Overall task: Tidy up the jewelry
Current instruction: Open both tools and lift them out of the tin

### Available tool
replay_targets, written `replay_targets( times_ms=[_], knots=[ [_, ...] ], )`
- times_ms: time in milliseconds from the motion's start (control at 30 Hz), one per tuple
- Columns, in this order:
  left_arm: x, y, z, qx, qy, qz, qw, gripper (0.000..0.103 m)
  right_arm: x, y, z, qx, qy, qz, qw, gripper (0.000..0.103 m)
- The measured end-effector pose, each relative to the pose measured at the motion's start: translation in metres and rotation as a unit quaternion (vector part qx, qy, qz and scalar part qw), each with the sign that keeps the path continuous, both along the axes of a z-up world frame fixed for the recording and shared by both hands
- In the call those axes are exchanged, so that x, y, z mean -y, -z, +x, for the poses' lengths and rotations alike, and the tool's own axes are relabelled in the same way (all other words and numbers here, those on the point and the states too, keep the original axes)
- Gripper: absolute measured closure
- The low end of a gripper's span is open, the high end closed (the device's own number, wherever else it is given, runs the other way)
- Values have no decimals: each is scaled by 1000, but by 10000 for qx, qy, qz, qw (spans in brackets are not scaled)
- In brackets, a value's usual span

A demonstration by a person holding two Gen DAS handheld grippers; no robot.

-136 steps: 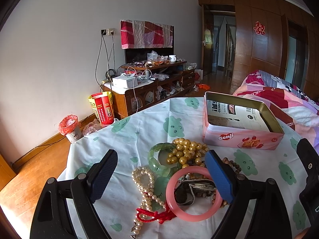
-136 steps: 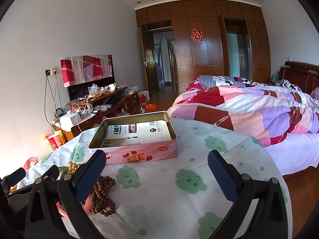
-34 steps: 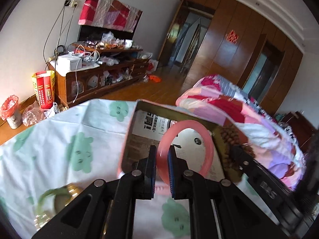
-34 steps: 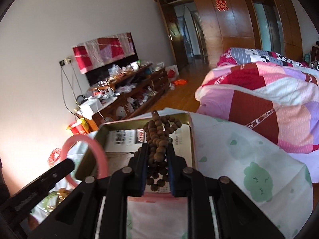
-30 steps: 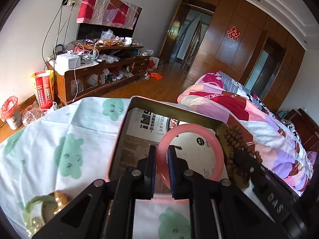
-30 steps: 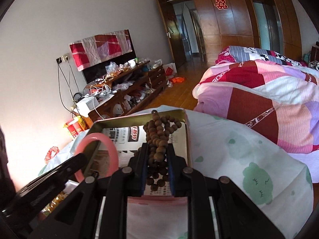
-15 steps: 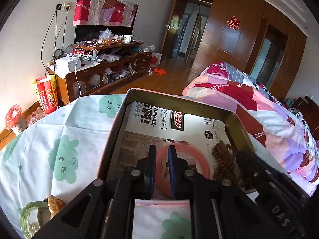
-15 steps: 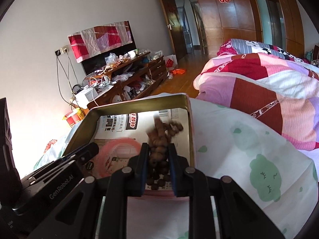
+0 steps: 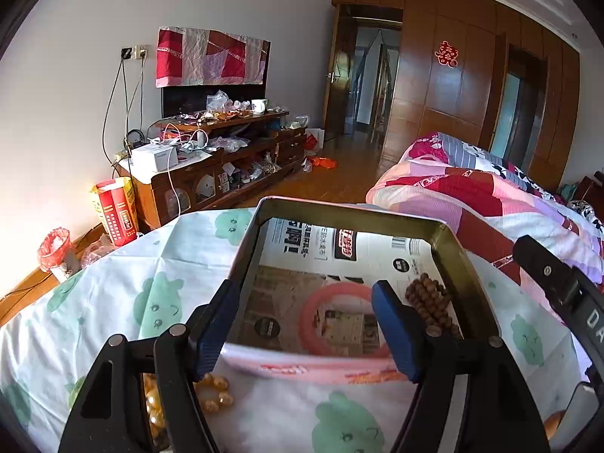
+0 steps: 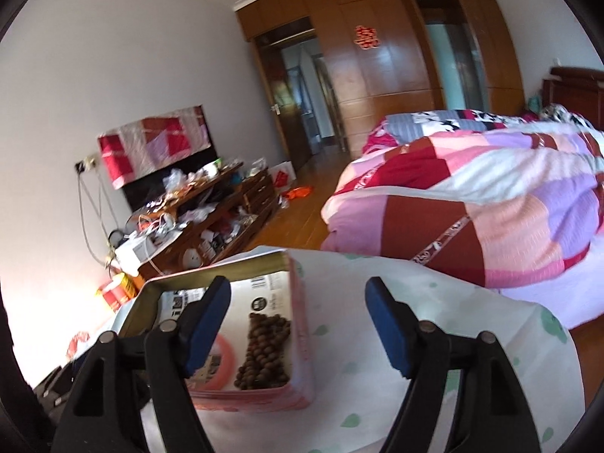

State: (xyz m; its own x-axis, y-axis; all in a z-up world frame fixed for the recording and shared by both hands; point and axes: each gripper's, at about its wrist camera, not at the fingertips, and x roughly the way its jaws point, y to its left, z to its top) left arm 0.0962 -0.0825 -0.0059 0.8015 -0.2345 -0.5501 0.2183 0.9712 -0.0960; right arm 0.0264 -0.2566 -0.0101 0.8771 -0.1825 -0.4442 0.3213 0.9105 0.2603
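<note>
Inside the shallow rectangular metal tin, a smooth pink bangle lies flat beside a heap of round wooden beads against the tin's right wall. Left tongs and right tongs both gape, empty. Only the left view shows glossy golden beads on the cloth-covered bench before the tin.

Left gripper: jaws spread wide, holding nothing, blue pads facing inward. Right gripper: jaws likewise wide apart, holding nothing, tilted slightly.
</note>
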Motion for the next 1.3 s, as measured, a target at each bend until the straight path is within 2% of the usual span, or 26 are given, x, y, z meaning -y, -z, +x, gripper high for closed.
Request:
replay_targets(
  times_ms=[133,333,533,800,1100,1300],
  knots=[
    [-3,-3,-11,46,-14,16,10000,30,2,1,-5,3,108,-3,9999,23],
    [-4,-3,-32,171,-29,318,9993,30,-6,0,-12,-94,187,-204,9996,23],
    [-9,0,-49,177,59,450,9988,30,-15,-1,-30,-296,120,-31,9995,23],
    [-12,1,-67,236,39,529,9983,30,-23,1,-56,-289,229,192,9991,23],
    [-19,3,-78,241,-52,500,9984,30,-45,-1,-67,-283,160,-12,9995,23],
    [-25,3,-88,312,-64,481,9983,30,-59,-7,-78,-71,110,-300,9995,23]
  ],
)
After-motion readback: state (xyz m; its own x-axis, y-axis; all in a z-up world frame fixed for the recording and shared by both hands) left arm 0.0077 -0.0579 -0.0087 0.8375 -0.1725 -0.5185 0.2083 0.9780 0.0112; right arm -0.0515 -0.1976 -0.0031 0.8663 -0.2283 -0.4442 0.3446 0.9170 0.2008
